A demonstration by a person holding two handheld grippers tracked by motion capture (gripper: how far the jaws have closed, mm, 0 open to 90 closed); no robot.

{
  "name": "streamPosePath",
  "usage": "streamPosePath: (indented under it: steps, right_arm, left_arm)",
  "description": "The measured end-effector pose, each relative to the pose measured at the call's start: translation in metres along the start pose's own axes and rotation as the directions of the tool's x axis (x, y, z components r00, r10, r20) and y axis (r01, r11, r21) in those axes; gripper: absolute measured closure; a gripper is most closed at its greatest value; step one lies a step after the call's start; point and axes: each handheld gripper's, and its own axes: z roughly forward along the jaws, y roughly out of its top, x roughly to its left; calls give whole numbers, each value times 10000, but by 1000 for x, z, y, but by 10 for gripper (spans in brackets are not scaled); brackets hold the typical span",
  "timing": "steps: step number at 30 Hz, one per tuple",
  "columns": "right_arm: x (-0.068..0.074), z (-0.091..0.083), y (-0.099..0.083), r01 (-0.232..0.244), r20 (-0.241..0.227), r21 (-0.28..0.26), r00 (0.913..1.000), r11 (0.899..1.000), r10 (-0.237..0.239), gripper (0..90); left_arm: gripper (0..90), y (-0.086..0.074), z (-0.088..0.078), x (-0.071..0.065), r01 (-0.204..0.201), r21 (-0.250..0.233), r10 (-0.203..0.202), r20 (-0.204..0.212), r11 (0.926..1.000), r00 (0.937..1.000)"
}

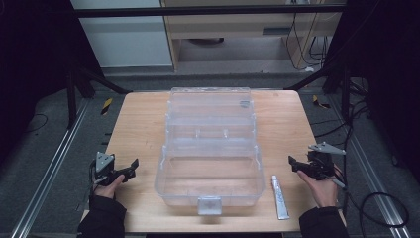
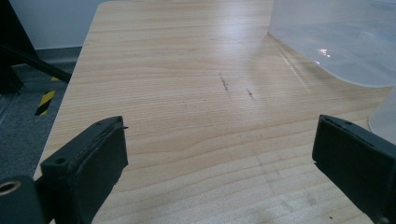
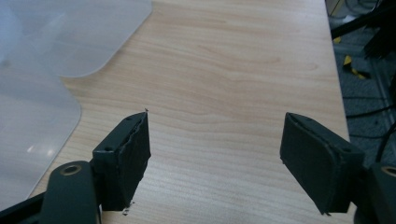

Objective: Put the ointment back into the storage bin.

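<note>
Both tongs, the left gripper [image 1: 130, 167] and the right gripper [image 1: 295, 164], stand wide with nothing between them, one at each side of the open clear box [image 1: 209, 163]. Its tray looks empty, though glare makes that uncertain. The white tube [image 1: 280, 197] lies on the table [image 1: 138, 124] just right of the box, so picking it up and packing it seems yet to begin.

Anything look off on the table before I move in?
Nothing stands out. The clear box sits open and empty at the middle of the table, lid laid back. The white tube lies flat beside it, near the right gripper. Nothing spilled.
</note>
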Motion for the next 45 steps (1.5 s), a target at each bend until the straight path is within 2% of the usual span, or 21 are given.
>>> streamPosePath:
  steps: [3,5,7,10,14,16,18,19,22,25,27,32,37,38,39,40,45]
  right_arm:
    - [4,-4,4,254,10,272,9997,9993,-254,249]
    - [5,-6,5,337,47,215,9994,9992,-338,251]
    - [11,-9,8,588,-104,493,9982,9971,-583,242]
    - [15,-11,11,804,-83,680,9968,9944,-800,248]
    - [21,-19,16,496,-249,937,9986,9944,-475,265]
    - [26,-25,17,519,-340,1309,9983,9900,-478,276]
    - [26,-26,17,520,-366,1413,9982,9886,-473,277]
    - [28,-29,18,621,-408,1670,9976,9840,-560,279]
    - [31,-31,19,600,-494,1807,9974,9817,-519,283]
    - [37,-34,23,863,-576,2115,9955,9736,-757,288]
    - [38,-34,24,891,-612,2144,9951,9727,-776,290]
    - [48,-32,25,1006,-897,2757,9929,9560,-786,309]
    - [54,-27,23,1117,-900,3229,9921,9398,-870,345]
    - [54,-27,23,1117,-900,3229,9921,9398,-870,345]
    - [56,-25,22,1191,-985,3420,9910,9321,-905,356]
    - [57,-24,22,1205,-1020,3470,9907,9301,-903,362]
    - [63,-19,20,1128,-1020,3855,9916,9158,-792,383]
  left_arm:
    - [27,0,0,0,20,-27,-20,-10,10000,10000]
    - [27,0,0,0,12,-32,-12,-4,10000,10000]
    - [27,0,0,0,2,-28,-2,5,10000,10000]
    - [27,0,0,0,12,-37,-12,11,10000,10000]
    - [27,0,0,0,-34,-44,34,2,10000,10000]
    - [27,0,0,0,-40,-38,40,8,10000,10000]
    - [27,0,0,0,-36,-41,37,11,10000,10000]
    - [27,0,0,0,-15,-39,15,4,10000,10000]
    - [27,0,0,0,0,-47,0,11,10000,10000]
    - [27,0,0,0,-3,-39,3,13,10000,10000]
    - [27,0,0,0,-3,-40,3,13,10000,10000]
    - [27,0,0,0,5,-38,-5,18,10000,10000]
    - [27,0,0,0,8,-34,-8,20,10000,10000]
    - [27,0,0,0,8,-34,-8,20,10000,10000]
    - [27,0,0,0,9,-38,-9,21,10000,10000]
    - [27,0,0,0,8,-39,-8,22,10000,10000]
    - [27,0,0,0,9,-38,-9,25,10000,10000]
